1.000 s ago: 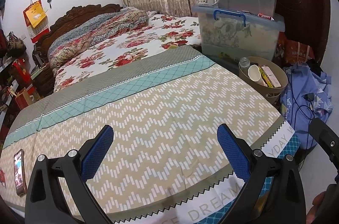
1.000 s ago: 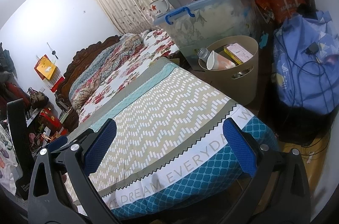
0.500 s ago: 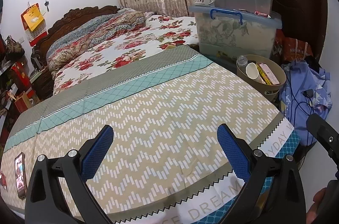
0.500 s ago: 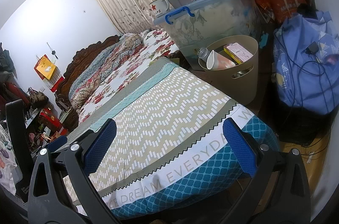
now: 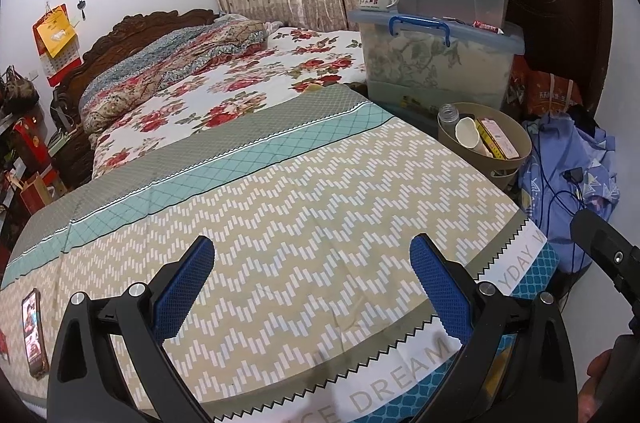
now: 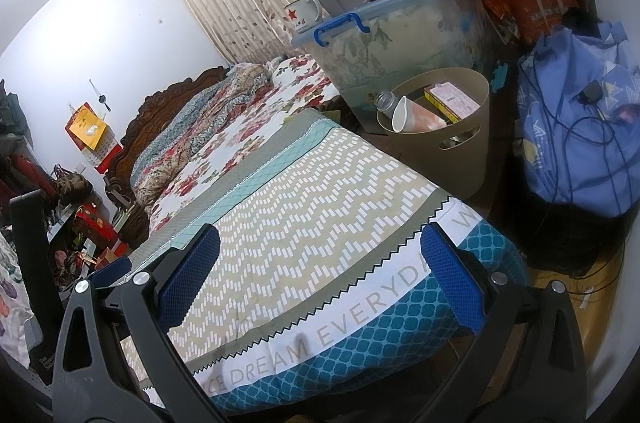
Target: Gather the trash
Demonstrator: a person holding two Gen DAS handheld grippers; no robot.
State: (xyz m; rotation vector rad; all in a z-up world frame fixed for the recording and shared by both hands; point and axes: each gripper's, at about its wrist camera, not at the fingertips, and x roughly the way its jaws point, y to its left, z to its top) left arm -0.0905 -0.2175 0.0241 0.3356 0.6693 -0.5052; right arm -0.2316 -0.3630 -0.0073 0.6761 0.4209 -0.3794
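Blue-padded and black-framed, the left gripper [image 5: 310,283] is hovering above a beige zigzag-patterned bedspread [image 5: 280,223] with its jaws spread wide and gripping nothing. The right gripper [image 6: 320,275] is hanging over the teal-bordered foot of that bedspread [image 6: 320,223], its jaws likewise spread and empty. Toward two o'clock in the left wrist view, a round tan plastic trash bin [image 5: 516,139] is standing on the floor beside the bed, holding a white paper cup [image 5: 468,133], a clear bottle [image 5: 448,113] and a flat pink-and-yellow box [image 5: 498,143]. At eight o'clock a smartphone with a lit screen [image 5: 34,331] is lying flat on the bedspread.
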